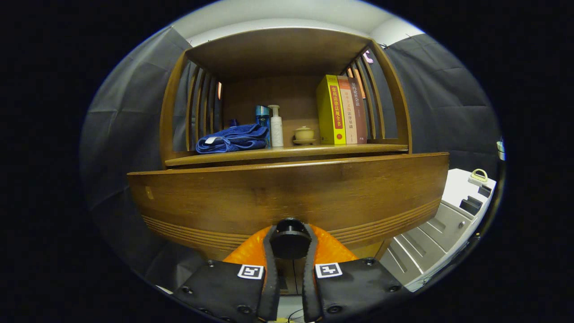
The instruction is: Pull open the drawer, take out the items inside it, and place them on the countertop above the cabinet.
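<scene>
The wooden drawer front (pixel 287 193) of the cabinet stands right before me, wide and curved with grooved lines near its lower edge. Its round dark knob (pixel 290 240) sits between my fingers, and my gripper (pixel 290 242) is shut on it, one finger (pixel 270 251) pressed against either side. The countertop (pixel 287 153) above the drawer is a wooden ledge under an open shelf frame. The drawer's inside is hidden behind its front.
On the countertop lie a folded blue towel (pixel 233 138), a blue bottle (pixel 262 116), a white pump bottle (pixel 276 126), a small lidded ceramic pot (pixel 304 134) and upright books (pixel 341 110). A grey-white cabinet (pixel 453 215) stands to the right.
</scene>
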Tool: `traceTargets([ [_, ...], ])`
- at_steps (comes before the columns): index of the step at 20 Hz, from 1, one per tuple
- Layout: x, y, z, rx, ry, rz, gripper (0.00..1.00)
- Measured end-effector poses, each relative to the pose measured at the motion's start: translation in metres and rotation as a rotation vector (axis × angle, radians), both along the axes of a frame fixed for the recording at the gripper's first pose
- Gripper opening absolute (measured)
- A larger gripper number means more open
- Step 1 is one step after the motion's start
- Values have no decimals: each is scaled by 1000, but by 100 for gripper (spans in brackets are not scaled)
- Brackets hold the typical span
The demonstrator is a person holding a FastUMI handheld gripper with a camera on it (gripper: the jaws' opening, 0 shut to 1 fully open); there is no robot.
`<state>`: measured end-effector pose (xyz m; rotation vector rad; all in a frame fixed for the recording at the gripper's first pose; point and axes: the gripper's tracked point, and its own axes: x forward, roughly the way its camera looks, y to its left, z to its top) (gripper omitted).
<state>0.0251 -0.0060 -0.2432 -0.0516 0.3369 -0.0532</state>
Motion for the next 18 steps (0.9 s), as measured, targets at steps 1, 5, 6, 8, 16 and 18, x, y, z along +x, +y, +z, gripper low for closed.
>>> traceTargets([
  [1,-8,0,1,-2,7,2,28],
  [5,-34,2,10,28,26,-5,28],
  [6,-30,4,41,3,-95,9,29],
  [8,-22,-5,110,-225,-279,-9,28],
  [16,-52,-17,50,-75,-96,-5,29],
  [18,-56,-14,35,-52,-68,-2,29],
])
